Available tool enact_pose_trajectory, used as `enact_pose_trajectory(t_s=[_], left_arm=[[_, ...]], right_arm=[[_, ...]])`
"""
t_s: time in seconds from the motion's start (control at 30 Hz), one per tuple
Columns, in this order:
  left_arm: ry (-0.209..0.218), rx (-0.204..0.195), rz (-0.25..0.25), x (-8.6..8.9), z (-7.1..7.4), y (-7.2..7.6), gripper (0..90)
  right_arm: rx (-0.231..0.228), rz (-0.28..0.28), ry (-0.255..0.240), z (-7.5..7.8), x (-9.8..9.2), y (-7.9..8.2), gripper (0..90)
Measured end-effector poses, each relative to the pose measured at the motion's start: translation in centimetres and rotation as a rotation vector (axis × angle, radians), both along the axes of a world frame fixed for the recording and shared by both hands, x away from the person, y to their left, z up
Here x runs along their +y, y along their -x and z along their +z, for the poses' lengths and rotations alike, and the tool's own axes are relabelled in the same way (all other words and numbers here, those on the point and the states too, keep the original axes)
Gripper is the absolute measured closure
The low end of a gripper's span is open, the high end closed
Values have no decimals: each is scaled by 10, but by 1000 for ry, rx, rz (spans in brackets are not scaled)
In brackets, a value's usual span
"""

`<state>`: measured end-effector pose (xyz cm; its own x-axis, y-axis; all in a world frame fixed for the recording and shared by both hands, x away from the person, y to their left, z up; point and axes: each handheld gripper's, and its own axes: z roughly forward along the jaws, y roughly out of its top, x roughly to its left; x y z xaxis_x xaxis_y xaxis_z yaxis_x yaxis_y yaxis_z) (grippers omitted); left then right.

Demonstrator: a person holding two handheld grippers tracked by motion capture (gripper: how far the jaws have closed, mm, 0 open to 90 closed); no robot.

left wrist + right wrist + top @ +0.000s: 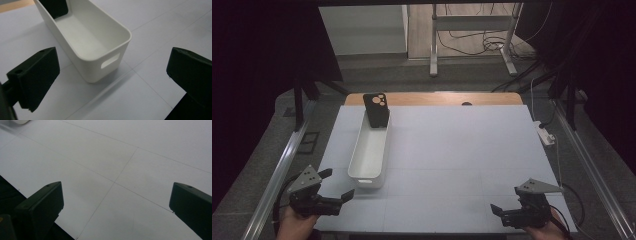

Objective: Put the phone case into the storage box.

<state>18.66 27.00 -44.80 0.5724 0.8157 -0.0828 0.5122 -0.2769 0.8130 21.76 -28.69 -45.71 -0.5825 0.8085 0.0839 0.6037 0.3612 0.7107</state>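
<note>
A long white bin (357,150) stands on the left half of the table, lengthwise away from me. A black phone case (376,110) with round camera cutouts leans upright at its far end. My left gripper (339,183) is open at the near left corner, just short of the bin's near end. In the left gripper view the bin (125,32) with its handle slot lies ahead between the wide-apart jaws of the left gripper (112,62), and the case (56,7) shows at the top. My right gripper (504,198) is open and empty at the near right; in its own view the right gripper (116,195) hangs over bare mat.
A white mat (462,150) covers the table, with a wooden strip (437,98) along the far edge. A white power strip (546,134) lies off the right edge. A metal stand (472,22) and cables are on the floor behind. The bin's corner (21,121) shows in the right gripper view.
</note>
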Motion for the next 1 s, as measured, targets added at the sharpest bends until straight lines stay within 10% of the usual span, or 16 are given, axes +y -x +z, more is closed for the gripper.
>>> enact_pose_trajectory(t_s=[1.0], left_arm=[[-64, 57, 55, 7, -18, 19, 0]], right_arm=[[4, -2, -5, 0, 0, 0, 0]])
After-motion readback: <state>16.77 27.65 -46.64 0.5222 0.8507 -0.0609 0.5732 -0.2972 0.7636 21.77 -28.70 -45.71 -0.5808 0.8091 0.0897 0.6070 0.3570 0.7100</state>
